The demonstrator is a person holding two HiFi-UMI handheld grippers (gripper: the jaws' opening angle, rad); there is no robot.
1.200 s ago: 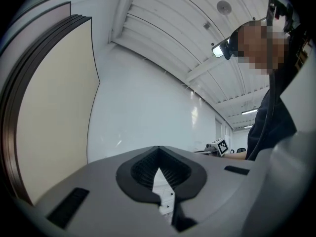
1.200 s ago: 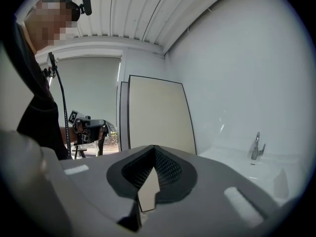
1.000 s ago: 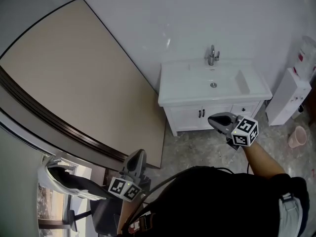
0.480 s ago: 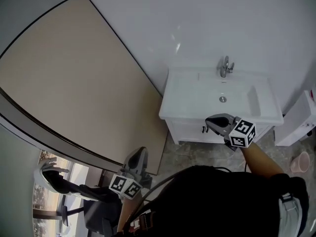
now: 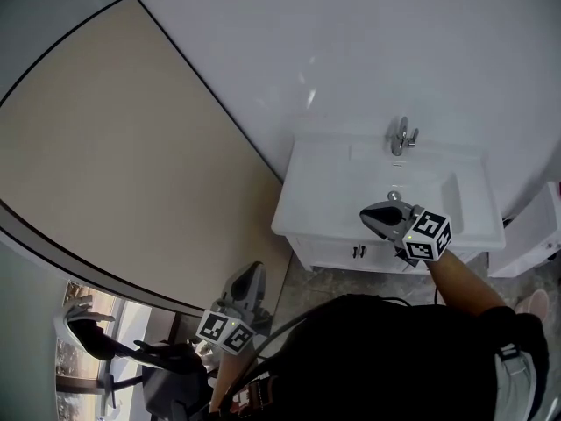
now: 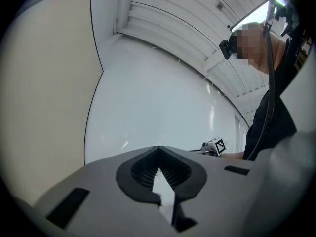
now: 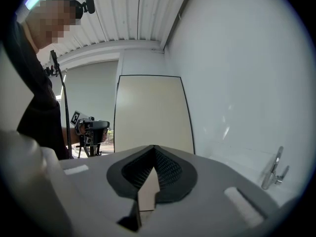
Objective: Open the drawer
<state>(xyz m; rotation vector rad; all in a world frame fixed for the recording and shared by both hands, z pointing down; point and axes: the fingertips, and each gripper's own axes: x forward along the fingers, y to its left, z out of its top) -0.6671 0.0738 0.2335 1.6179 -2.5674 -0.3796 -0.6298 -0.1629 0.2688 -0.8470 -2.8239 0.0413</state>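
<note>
Both tools are held with jaws together and nothing between them. The right tool (image 5: 372, 217) is seen over the front edge of the white worktop (image 5: 324, 196), with the left tool (image 5: 250, 274) well apart from it. The drawer is judged to lie in the cabinet front (image 5: 329, 253) below the right tool, but its handle cannot be made out. With closed jaws, the handle might only be nudged or missed. The faucet (image 5: 401, 136) beyond might be struck if the reach is overshot.
</note>
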